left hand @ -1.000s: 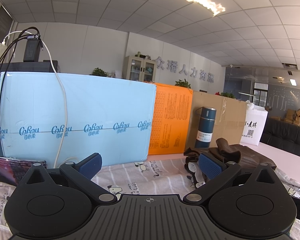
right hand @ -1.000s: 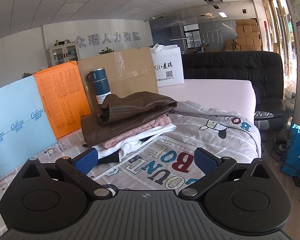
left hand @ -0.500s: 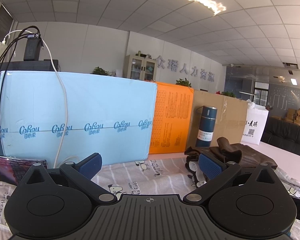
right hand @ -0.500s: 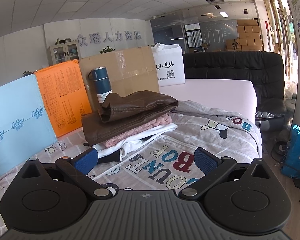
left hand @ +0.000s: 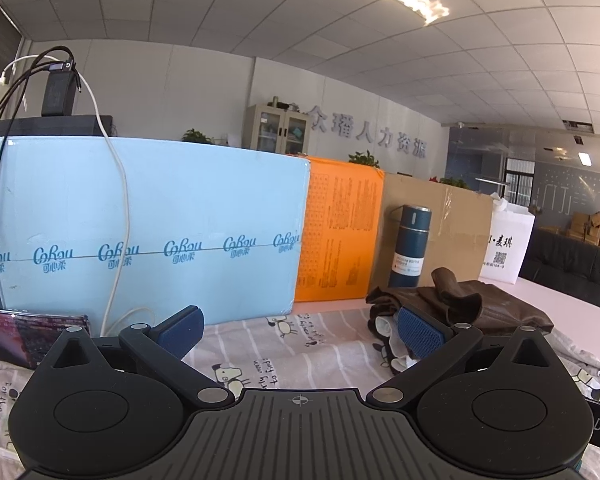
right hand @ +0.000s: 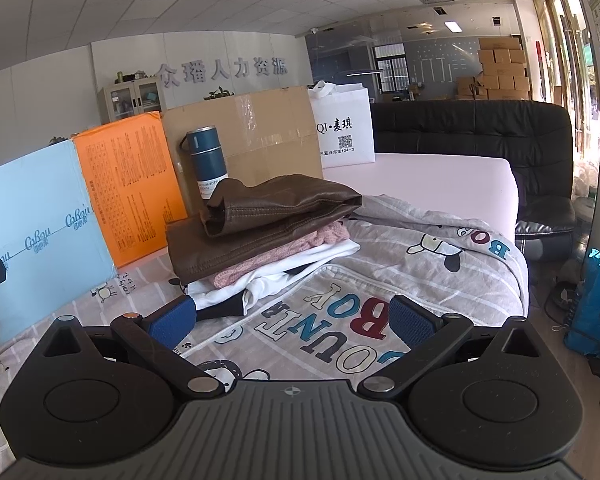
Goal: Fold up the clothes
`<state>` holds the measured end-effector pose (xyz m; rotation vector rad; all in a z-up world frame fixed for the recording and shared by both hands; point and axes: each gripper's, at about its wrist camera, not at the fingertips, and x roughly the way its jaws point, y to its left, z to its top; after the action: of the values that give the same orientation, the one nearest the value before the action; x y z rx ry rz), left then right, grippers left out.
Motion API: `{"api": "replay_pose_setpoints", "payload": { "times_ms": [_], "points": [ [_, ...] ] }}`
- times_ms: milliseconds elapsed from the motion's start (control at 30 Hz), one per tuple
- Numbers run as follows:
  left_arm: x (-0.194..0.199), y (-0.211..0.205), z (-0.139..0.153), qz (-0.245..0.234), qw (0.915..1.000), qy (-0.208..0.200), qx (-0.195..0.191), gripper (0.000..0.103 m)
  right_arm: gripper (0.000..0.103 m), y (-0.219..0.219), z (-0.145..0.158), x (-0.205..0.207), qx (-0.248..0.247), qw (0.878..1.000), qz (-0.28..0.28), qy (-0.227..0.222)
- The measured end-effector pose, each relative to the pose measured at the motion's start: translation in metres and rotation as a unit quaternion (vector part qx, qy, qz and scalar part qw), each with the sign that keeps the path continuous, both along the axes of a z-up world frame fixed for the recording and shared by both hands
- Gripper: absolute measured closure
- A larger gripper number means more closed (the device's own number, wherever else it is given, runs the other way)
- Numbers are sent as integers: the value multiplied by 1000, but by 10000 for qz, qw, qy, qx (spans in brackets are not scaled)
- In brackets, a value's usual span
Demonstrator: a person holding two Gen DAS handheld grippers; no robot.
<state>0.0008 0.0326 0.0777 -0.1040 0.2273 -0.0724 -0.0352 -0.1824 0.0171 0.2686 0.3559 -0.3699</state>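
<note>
Change since earlier: almost nothing has moved; both views hold the same framing as a second ago, the right one drifting very slightly.
Left wrist view: left gripper [left hand: 300, 330] hovers low over the grey cartoon-print bedsheet [left hand: 284, 344], its blue-padded fingers [left hand: 419, 330] released and empty. The pile of folded clothes [left hand: 456, 308] lies ahead to the right, beside the dark blue steel flask [left hand: 410, 252]. A light blue board [left hand: 148, 220] walls off the back.
Right wrist view: right gripper [right hand: 292, 320] is likewise spread wide, grasping nothing. The stack sits just ahead: brown leather garment [right hand: 268, 216] on top, pink knit [right hand: 284, 252] and white cloth [right hand: 300, 264] beneath.
Why so: stacking likely keeps finished pieces aside, leaving sheet free; parted fingers suit reaching for a next garment.
</note>
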Motion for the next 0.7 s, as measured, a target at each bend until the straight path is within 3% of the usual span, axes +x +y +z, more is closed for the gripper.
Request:
{"api": "replay_pose_setpoints", "payload": {
  "times_ms": [367, 700],
  "points": [
    [26, 6, -19, 102, 9991, 417, 62, 0, 0, 13, -19, 38, -105, 9990, 345, 259],
    [65, 26, -56, 698, 9908, 1116, 299, 0, 0, 40, -47, 113, -484, 9892, 1308, 454]
  ]
}}
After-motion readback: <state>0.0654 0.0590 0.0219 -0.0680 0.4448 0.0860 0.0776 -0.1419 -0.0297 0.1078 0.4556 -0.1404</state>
